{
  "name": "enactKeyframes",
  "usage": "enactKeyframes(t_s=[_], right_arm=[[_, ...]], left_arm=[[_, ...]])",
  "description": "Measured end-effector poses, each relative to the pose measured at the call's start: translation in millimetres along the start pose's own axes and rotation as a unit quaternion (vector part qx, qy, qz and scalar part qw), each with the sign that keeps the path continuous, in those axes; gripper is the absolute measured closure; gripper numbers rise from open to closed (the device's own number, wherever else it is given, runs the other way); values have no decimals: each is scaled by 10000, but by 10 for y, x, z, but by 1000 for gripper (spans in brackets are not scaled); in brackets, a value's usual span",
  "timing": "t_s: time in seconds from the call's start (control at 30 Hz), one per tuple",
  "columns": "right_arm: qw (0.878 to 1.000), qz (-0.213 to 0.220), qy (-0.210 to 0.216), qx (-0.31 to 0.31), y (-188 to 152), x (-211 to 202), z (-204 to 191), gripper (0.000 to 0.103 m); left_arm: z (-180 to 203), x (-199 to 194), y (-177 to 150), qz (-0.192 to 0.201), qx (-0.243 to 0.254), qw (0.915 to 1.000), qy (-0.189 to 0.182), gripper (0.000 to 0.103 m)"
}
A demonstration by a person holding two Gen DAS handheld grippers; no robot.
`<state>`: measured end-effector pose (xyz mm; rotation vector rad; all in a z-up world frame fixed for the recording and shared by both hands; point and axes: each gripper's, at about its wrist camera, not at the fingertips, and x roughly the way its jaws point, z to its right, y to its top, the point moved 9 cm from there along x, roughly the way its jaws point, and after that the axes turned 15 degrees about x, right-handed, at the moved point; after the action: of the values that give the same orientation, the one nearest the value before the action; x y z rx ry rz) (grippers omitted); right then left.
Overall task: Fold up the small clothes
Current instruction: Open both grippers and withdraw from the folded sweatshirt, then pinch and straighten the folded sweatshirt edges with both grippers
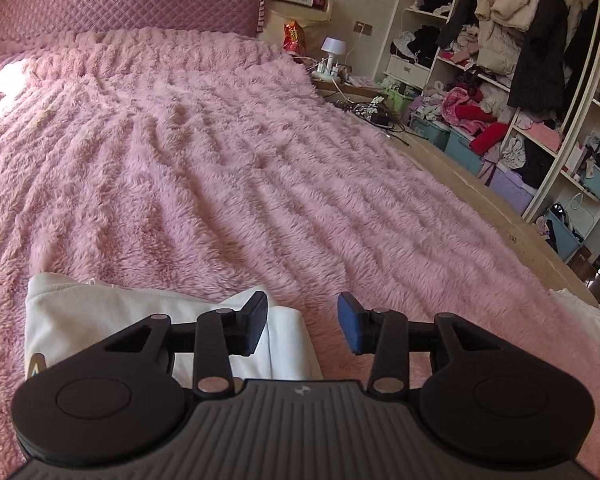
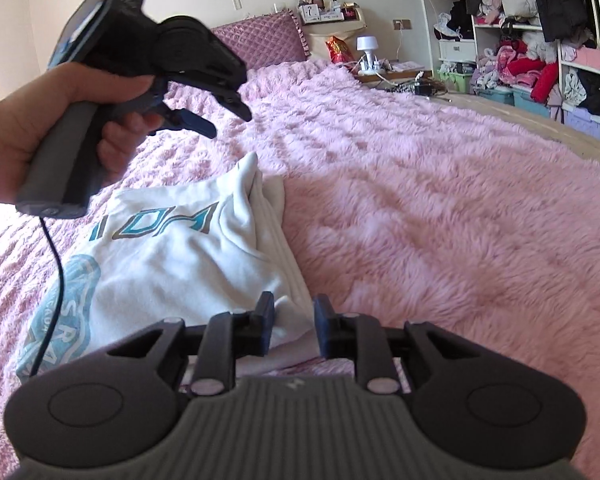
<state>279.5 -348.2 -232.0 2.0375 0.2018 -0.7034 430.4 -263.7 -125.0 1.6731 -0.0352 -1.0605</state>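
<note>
a: where is the white garment [image 2: 172, 256] found, relative to the jaws?

b: it is laid on the pink furry blanket [image 2: 440, 208], ahead and to the left of the right gripper [image 2: 293, 330]. its long axis is seen running away from those jaws and slightly leftward, with a thick folded edge just in front of the left fingertip. the jaws are parted by a narrow gap and nothing is pinched; whether the cloth is touched cannot be told.

a: and the left gripper [image 1: 302, 326]?

b: it is held up above the garment, with its jaws spread wide and nothing between them. in its own view the garment [image 1: 100, 320] is seen below and left of the fingers. the right gripper is judged to be nearer, so the folded edge is probably best taken from that side.

a: can any writing be read?

b: large teal and grey letters are printed upside down, perhaps "moi". a round teal emblem is also seen; only "s", "r" are made out.
</note>
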Motion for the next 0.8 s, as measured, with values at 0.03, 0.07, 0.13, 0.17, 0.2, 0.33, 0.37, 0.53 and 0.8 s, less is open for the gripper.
enactKeyframes(t_s=[0.03, 0.07, 0.13, 0.17, 0.2, 0.33, 0.37, 0.53, 0.8], right_arm=[[9999, 119, 74, -61, 73, -77, 7, 83], [9995, 188, 219, -97, 134, -121, 2, 81], [9979, 171, 558, -263, 232, -125, -45, 75], [9969, 105, 698, -345, 268, -95, -73, 75], [9953, -21, 879, -412, 310, -38, -114, 75], [9902, -492, 1176, -564, 371, 238, -227, 75], [9894, -607, 1187, -582, 364, 297, -240, 75], [9861, -1013, 1155, -635, 240, 542, -265, 74], [9858, -1056, 1038, -792, 165, 573, -314, 73]], left_arm=[[-21, -164, -57, 52, 91, 9999, -16, 51], [-41, -319, -144, 53, 201, 9998, -28, 51], [-94, -621, -380, 15, 359, 9994, 22, 51], [-130, -756, -508, -26, 386, 9992, 67, 51], [-159, -863, -627, -54, 370, 9992, 108, 51], [-271, -1268, -1184, -232, 214, 9993, 222, 51], [-291, -1337, -1306, -275, 244, 9988, 335, 51], [-230, -1495, -1860, -583, 384, 9965, 464, 51], [-273, -1377, -2182, -725, 395, 9954, 481, 64]])
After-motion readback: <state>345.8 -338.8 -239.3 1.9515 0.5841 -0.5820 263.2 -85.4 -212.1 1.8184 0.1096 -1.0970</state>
